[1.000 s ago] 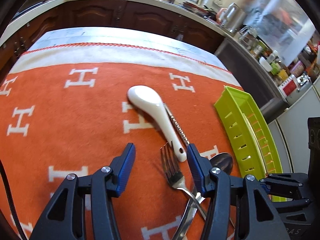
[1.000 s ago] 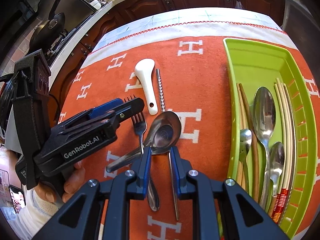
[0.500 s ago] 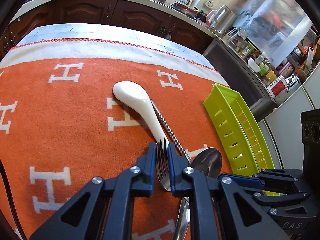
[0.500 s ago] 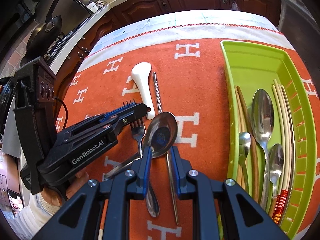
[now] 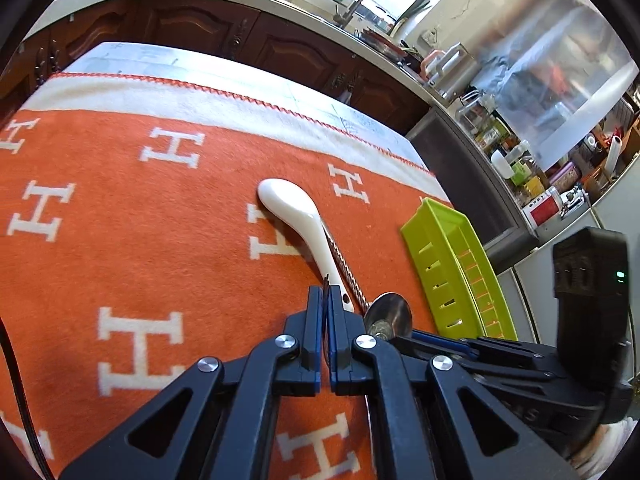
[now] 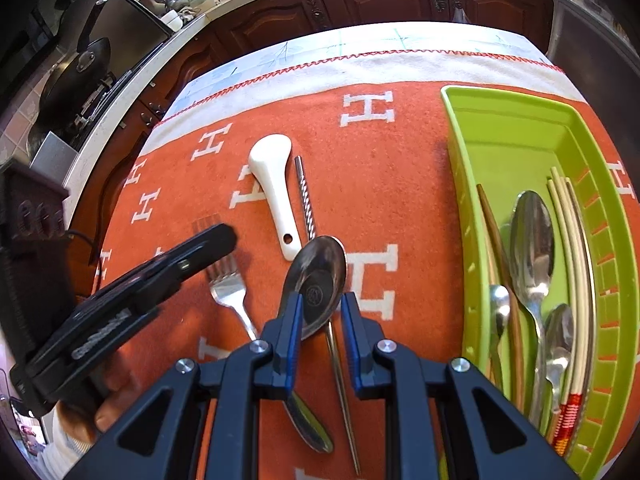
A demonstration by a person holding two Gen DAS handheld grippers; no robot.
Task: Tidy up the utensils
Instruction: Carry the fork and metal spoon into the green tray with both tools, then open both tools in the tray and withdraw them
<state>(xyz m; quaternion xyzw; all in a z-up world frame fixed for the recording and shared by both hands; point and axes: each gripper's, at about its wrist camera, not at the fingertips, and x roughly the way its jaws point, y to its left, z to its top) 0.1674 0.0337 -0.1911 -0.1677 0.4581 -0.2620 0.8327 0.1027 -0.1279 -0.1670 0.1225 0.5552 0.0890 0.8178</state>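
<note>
My left gripper [image 5: 325, 304] is shut on a steel fork, seen edge-on between its pads; in the right wrist view the fork [image 6: 229, 285] hangs tilted under the left gripper [image 6: 216, 236], above the orange cloth. My right gripper [image 6: 319, 312] is part open around the bowl of a large steel spoon [image 6: 320, 276], which also shows in the left wrist view [image 5: 390, 314]. A white ceramic spoon [image 6: 272, 184] and a twisted metal stick [image 6: 306, 200] lie just beyond. The green tray [image 6: 516, 136] at the right holds several spoons and chopsticks.
An orange cloth with white H marks [image 6: 384, 184] covers the table. Dark wood cabinets [image 6: 384, 0] and a counter run behind the far edge. A thin pointed metal rod [image 6: 340, 380] lies under my right gripper. A pan [image 6: 76, 76] sits on the stove at far left.
My left gripper closed on the fork and lifted it, turning it on edge and moving it left. My right gripper stayed around the big spoon.
</note>
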